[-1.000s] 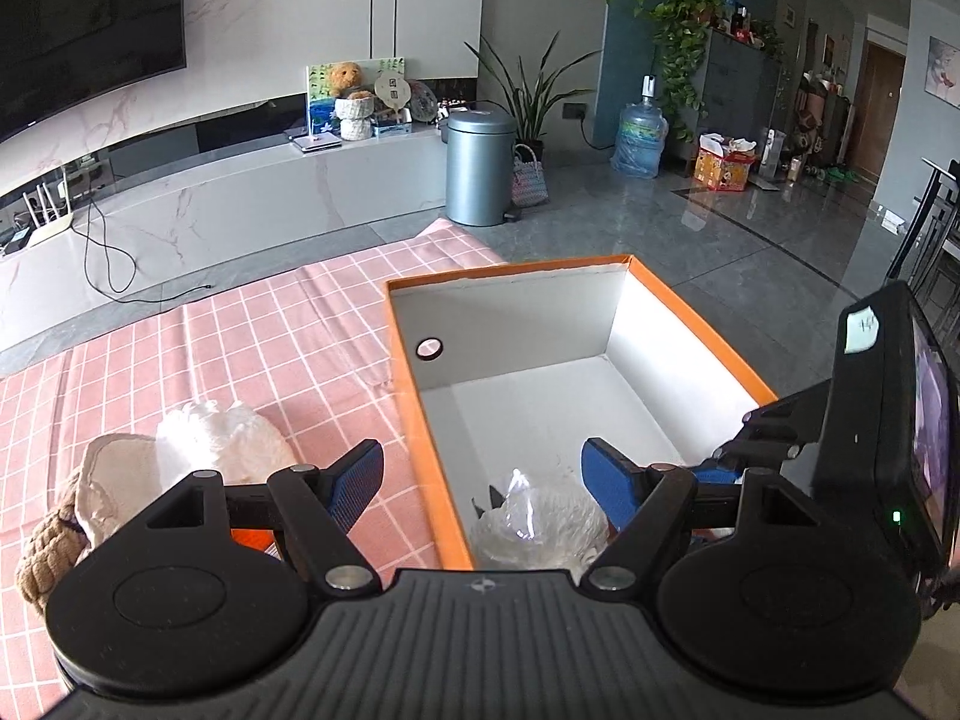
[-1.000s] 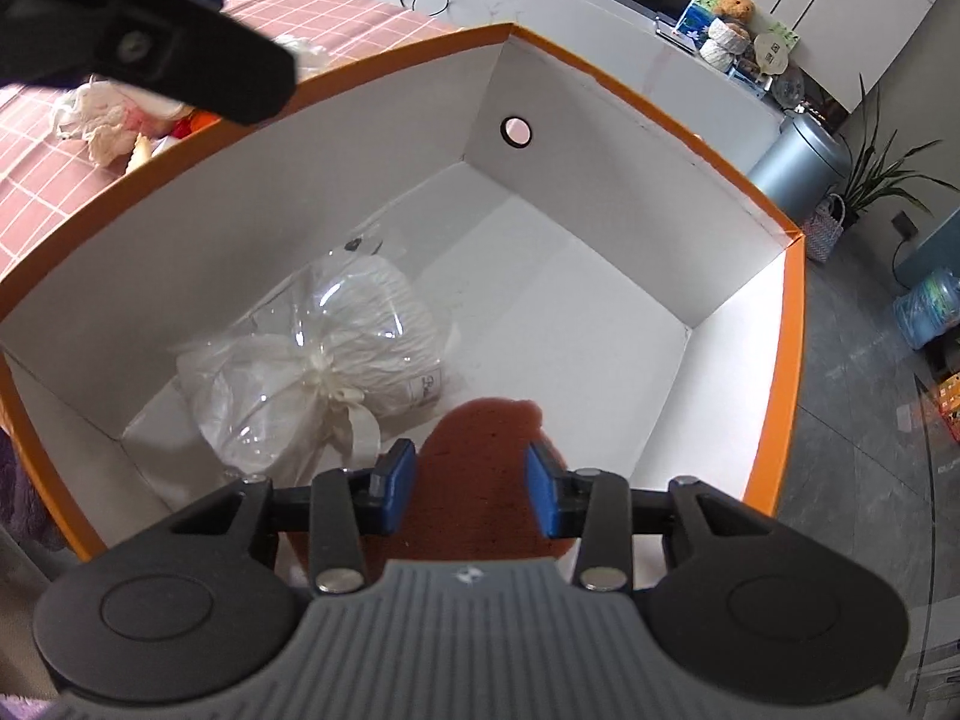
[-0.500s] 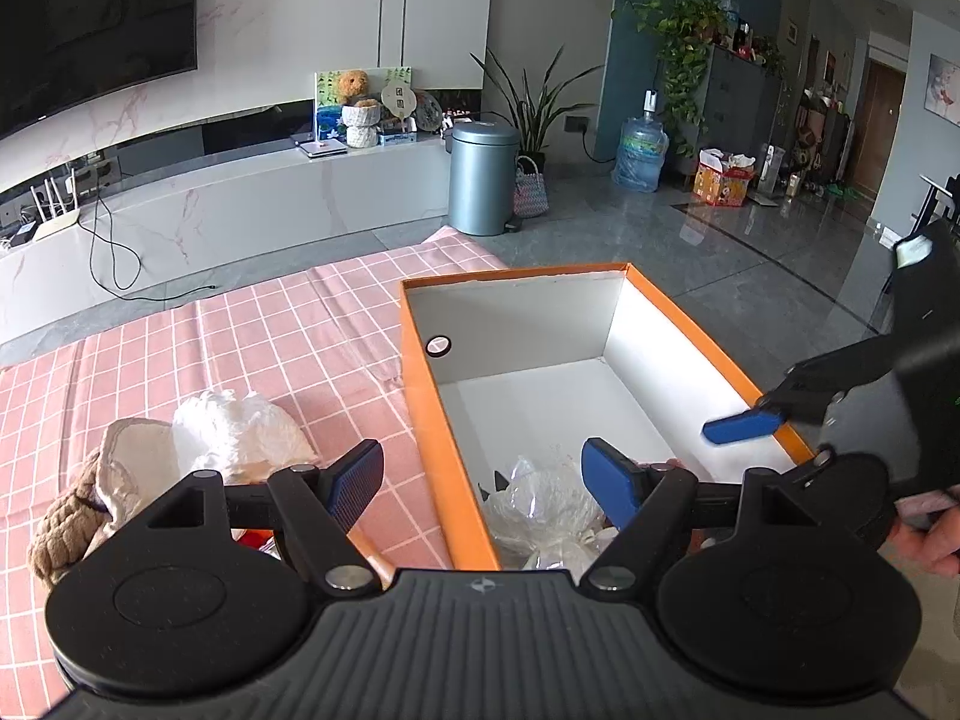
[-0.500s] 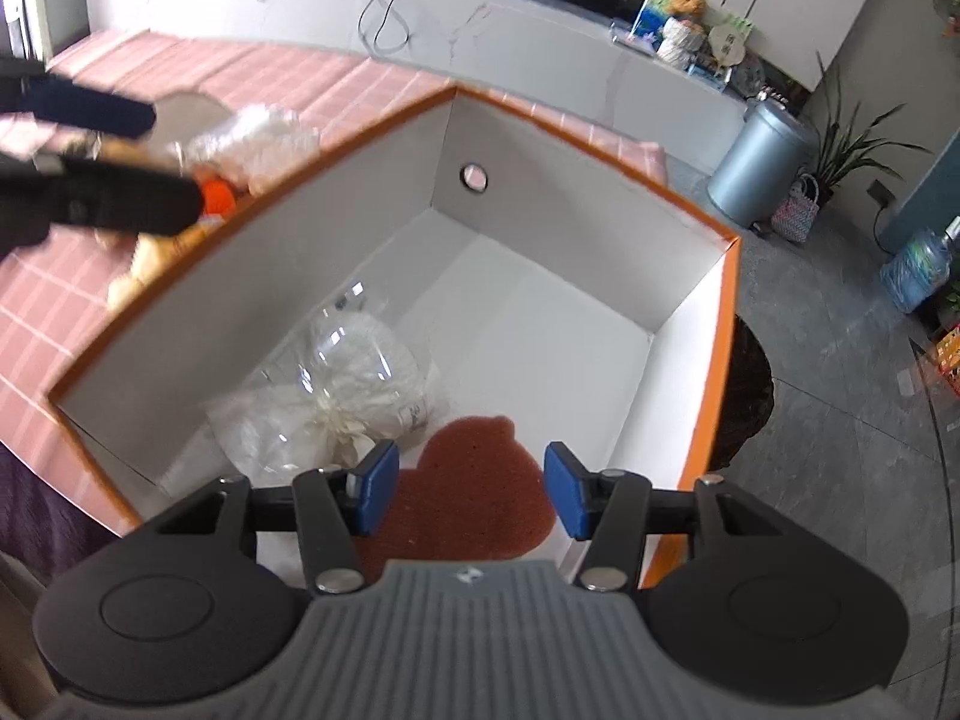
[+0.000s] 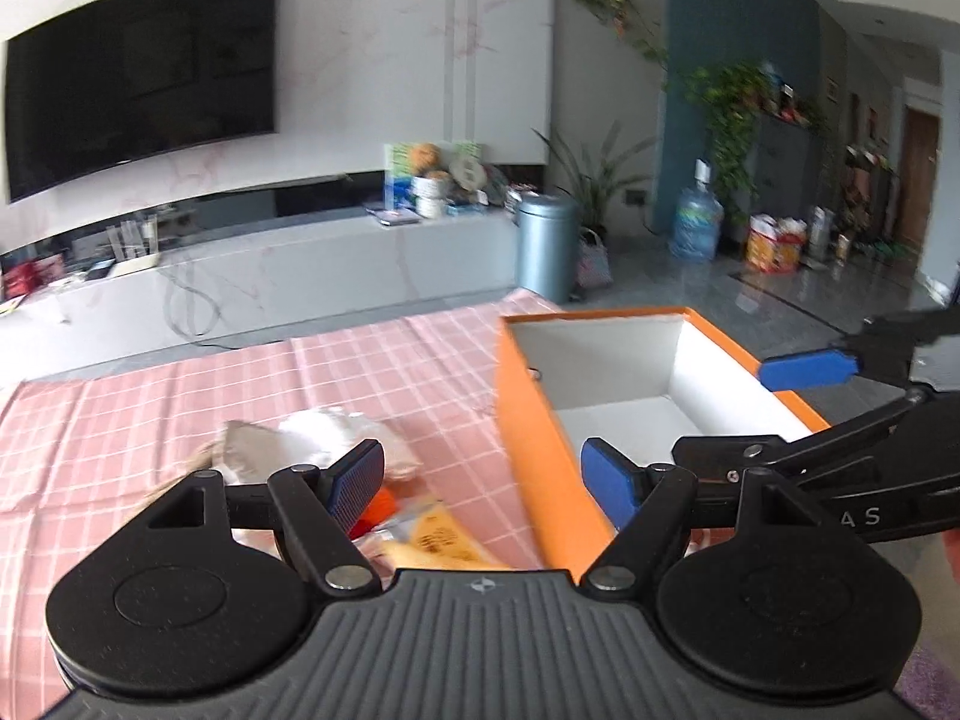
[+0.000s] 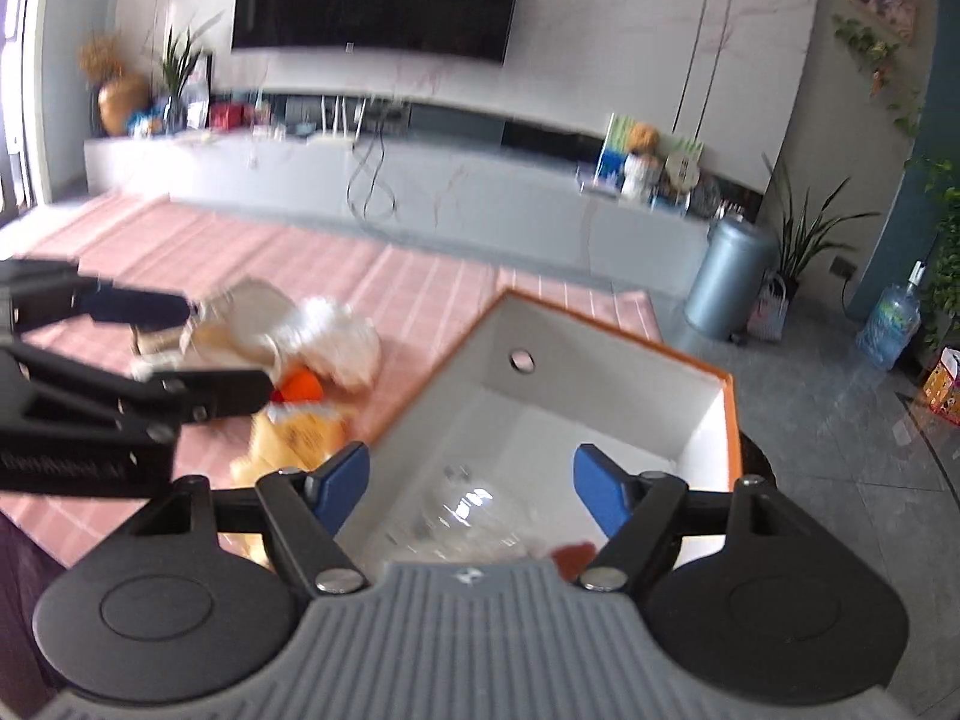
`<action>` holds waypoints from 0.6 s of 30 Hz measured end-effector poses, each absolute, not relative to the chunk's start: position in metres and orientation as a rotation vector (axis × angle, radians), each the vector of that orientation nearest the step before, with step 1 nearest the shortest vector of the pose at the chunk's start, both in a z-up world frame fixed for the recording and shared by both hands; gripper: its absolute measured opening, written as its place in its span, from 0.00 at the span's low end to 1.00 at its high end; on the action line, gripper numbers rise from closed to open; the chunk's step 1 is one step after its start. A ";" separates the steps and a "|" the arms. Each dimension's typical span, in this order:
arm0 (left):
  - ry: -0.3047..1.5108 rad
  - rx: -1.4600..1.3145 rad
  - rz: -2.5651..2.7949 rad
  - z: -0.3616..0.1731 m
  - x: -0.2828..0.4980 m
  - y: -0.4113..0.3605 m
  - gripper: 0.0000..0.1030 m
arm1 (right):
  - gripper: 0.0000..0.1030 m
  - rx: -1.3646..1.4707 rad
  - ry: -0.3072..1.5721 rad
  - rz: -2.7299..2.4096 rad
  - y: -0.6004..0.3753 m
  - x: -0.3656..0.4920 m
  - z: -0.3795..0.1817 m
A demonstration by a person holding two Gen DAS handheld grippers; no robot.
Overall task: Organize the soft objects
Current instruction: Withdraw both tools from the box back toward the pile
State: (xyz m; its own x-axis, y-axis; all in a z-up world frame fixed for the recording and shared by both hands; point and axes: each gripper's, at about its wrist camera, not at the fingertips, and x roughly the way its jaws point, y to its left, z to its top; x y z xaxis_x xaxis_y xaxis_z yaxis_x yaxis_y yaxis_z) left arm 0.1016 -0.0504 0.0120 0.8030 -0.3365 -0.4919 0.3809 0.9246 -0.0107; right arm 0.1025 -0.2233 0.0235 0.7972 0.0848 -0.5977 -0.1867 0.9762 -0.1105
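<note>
An orange box (image 5: 528, 438) with white inside walls (image 6: 600, 396) stands on the pink checked cloth (image 5: 180, 420). In it lie a clear plastic-wrapped bundle (image 6: 468, 513) and a red-brown soft item (image 6: 573, 555). My right gripper (image 6: 471, 489) hovers above them with its jaws opening and nothing between the pads; its blue pad (image 5: 807, 369) shows over the box's right rim. Left of the box lies a pile: a white wrapped bundle (image 5: 324, 429), an orange piece (image 6: 300, 384) and a yellow bagged item (image 5: 435, 534). My left gripper (image 5: 483, 480) is open and empty between pile and box.
A long white TV bench (image 5: 300, 276) with a cable and small ornaments runs along the far wall. A grey bin (image 5: 546, 246), a potted plant and a water bottle (image 5: 696, 228) stand on the grey floor beyond the table's far corner.
My right gripper let go of the red-brown item in the box, opened wider and rose out of it. My left gripper shifted left from over the box toward the pile.
</note>
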 end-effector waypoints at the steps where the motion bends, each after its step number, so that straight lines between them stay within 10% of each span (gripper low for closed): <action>1: 0.507 0.075 -0.374 0.012 0.099 -0.045 0.86 | 0.72 -0.154 0.615 0.142 -0.218 0.099 0.023; 18: 0.659 -0.068 -0.302 -0.027 0.085 0.033 0.64 | 0.60 -0.194 0.565 0.309 -0.131 0.059 -0.008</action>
State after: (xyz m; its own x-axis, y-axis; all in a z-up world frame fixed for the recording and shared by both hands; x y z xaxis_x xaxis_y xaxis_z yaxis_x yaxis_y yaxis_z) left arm 0.0846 0.0331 -0.0270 0.7487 -0.2974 -0.5924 0.2543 0.9542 -0.1576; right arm 0.0585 -0.1313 -0.0085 0.8005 0.2331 -0.5521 -0.3385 0.9361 -0.0955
